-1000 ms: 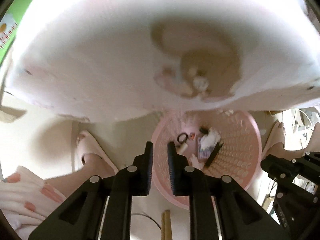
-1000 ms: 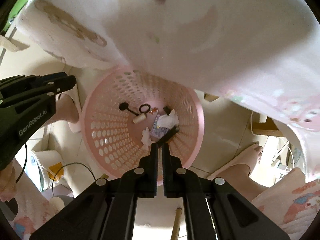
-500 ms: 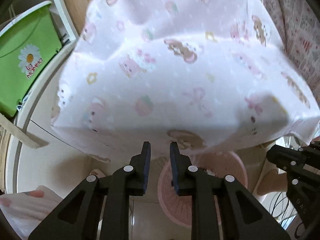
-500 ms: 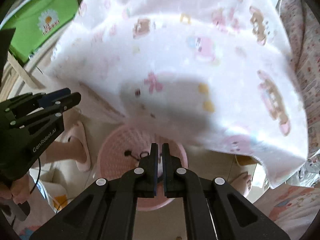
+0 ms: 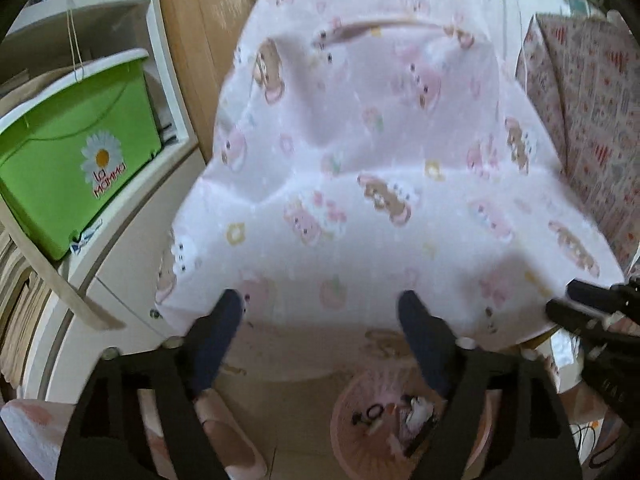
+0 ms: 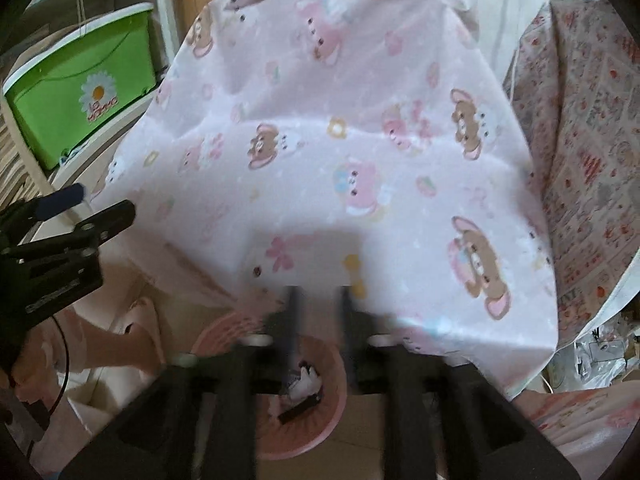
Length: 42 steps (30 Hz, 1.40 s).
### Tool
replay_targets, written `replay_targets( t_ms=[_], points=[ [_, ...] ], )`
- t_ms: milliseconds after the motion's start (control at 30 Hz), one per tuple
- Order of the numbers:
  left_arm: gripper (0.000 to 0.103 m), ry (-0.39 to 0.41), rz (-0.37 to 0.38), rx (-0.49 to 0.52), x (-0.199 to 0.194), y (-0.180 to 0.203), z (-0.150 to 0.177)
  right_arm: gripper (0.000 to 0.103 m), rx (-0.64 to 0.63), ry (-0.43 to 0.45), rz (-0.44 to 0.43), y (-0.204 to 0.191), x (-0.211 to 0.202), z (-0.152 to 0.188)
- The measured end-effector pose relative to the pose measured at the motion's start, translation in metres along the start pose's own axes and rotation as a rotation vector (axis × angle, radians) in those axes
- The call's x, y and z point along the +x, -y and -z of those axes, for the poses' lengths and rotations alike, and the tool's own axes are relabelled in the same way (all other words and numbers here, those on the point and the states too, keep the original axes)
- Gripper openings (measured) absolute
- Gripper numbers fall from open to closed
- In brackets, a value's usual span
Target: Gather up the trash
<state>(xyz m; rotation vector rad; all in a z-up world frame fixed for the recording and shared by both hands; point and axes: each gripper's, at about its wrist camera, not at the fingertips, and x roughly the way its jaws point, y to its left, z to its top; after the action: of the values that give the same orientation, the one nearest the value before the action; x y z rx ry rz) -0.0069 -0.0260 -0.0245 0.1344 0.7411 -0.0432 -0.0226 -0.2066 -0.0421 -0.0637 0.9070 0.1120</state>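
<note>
A pink perforated basket [image 5: 344,436] stands on the floor below both grippers, with small trash pieces [image 5: 416,416] in it; it also shows in the right wrist view [image 6: 320,424]. A pink cartoon-print cloth [image 5: 380,184] covers the table above it and hangs over the edge, also in the right wrist view [image 6: 340,140]. My left gripper [image 5: 322,312] is wide open and empty in front of the cloth's hanging edge. My right gripper [image 6: 318,300] is blurred, its fingers slightly apart and empty.
A green lidded box [image 5: 76,152] sits on a white shelf unit [image 5: 120,264] at left. A patterned fabric [image 5: 592,120] hangs at right. The person's slippered feet [image 5: 228,440] stand beside the basket. Plastic bags [image 6: 596,356] lie at lower right.
Both grippers rose and drew back from the basket, which is smaller now. The left gripper opened wide. The right gripper's fingers parted a little.
</note>
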Motion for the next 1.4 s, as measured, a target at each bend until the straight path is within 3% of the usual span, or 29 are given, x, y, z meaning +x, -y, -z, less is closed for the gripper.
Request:
replay_targets(
  t_ms=[33,67,167,267,667,1400],
  points=[
    [0.098,0.013,0.002,0.004,-0.002,0.0,-0.001,0.074,0.016,0.021,0.007,0.002,-0.002,0.0],
    [0.102,0.032,-0.01,0.007,-0.004,0.0,-0.002,0.08,0.034,0.052,0.017,0.004,-0.006,-0.001],
    [0.102,0.069,-0.039,0.025,-0.01,0.001,-0.004,0.086,0.05,0.097,0.033,0.008,-0.012,-0.003],
    [0.102,0.06,-0.002,0.018,-0.009,-0.001,-0.004,0.086,0.057,0.117,0.046,0.01,-0.013,-0.006],
    [0.102,0.054,0.021,-0.014,-0.008,-0.003,-0.004,0.091,0.066,0.176,0.094,0.017,-0.02,-0.007],
    [0.102,0.028,0.036,-0.023,-0.001,0.003,-0.005,0.091,0.071,0.16,0.09,0.02,-0.016,-0.01]
  ],
)
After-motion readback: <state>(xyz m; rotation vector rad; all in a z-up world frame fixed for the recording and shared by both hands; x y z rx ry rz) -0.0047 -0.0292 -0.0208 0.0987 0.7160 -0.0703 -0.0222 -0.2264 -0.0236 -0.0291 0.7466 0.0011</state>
